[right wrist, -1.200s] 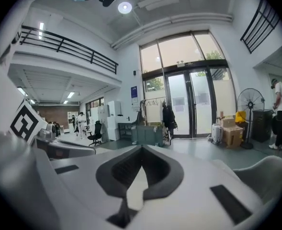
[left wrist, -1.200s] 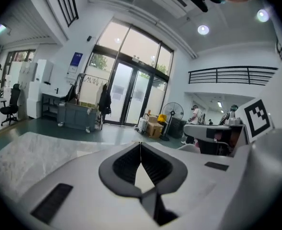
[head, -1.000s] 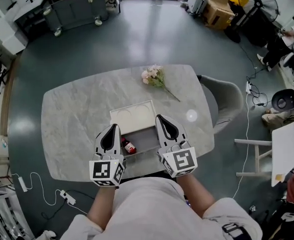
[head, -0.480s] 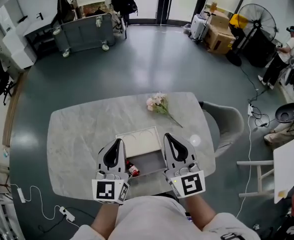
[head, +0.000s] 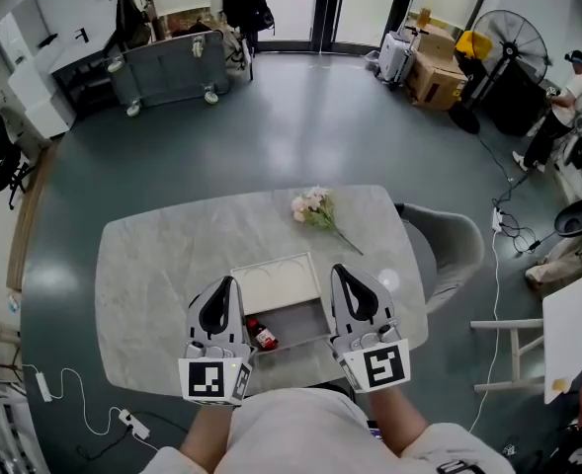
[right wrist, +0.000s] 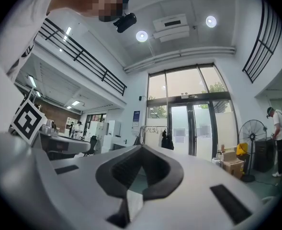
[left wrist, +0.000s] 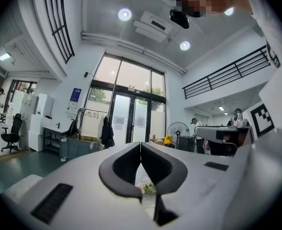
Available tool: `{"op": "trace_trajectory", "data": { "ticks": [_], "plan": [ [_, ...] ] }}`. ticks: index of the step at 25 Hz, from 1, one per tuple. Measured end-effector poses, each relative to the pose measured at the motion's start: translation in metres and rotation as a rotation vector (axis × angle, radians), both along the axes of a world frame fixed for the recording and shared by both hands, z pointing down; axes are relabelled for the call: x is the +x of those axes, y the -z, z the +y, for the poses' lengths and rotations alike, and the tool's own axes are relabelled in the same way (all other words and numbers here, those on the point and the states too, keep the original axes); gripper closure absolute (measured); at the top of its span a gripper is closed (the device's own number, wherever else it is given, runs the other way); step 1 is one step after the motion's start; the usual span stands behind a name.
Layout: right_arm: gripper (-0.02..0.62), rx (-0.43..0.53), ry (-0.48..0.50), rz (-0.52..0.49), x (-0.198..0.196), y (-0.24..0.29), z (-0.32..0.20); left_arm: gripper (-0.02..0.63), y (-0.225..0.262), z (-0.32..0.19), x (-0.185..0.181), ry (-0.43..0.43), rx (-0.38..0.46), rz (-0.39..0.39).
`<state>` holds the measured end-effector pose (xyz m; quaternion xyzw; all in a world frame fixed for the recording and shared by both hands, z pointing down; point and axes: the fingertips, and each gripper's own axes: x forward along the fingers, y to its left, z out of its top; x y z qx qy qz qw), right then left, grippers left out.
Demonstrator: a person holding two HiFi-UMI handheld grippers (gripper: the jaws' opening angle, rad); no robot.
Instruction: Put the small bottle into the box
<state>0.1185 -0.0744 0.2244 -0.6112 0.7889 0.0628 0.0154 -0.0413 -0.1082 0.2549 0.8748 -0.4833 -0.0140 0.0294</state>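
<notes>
Low in the frame, the left hand-held gripper (head: 225, 286) and the right hand-held gripper (head: 343, 273) are both pressed together, empty. Between them the small bottle (head: 261, 334) lies in the left end of the box (head: 305, 321) on the desk (head: 152, 265), with flowers (head: 308, 205) farther up.

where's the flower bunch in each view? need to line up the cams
Head view: flower bunch lies on the far side of the table, near frame centre.
Left gripper view: low centre, seen in the gap below the jaw tips.
Right gripper view: not in it.
Shared landmark: the standing fan, upper right in the head view, right of centre in the left gripper view, far right in the right gripper view.
</notes>
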Motion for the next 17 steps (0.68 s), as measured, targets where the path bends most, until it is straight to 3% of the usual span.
{"op": "trace_trajectory", "data": {
  "ticks": [17],
  "plan": [
    [0.571,-0.013,-0.001,0.01,-0.0001,0.0041,0.0093,0.583,-0.0002,0.0073,0.0039,-0.01,0.002,-0.006]
  ]
}}
